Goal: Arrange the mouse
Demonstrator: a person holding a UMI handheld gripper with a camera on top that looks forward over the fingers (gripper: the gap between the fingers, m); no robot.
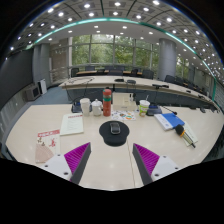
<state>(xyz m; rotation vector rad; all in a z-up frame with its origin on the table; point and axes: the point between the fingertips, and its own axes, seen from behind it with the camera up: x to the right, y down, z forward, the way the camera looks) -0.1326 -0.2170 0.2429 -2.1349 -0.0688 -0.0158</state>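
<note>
— So where's the small dark computer mouse (115,128)?

— On the round black mouse mat (114,134), mid-table (105,165), just beyond the fingers.

— And the gripper (110,160)?

— Spread apart, holding nothing. A tall red bottle (107,101) stands further back.

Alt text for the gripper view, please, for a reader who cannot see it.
The open claw hovers over a pale table, aimed at a mouse on a round black mouse pad just ahead of its fingers. Beyond stand a red bottle and cups.
</note>
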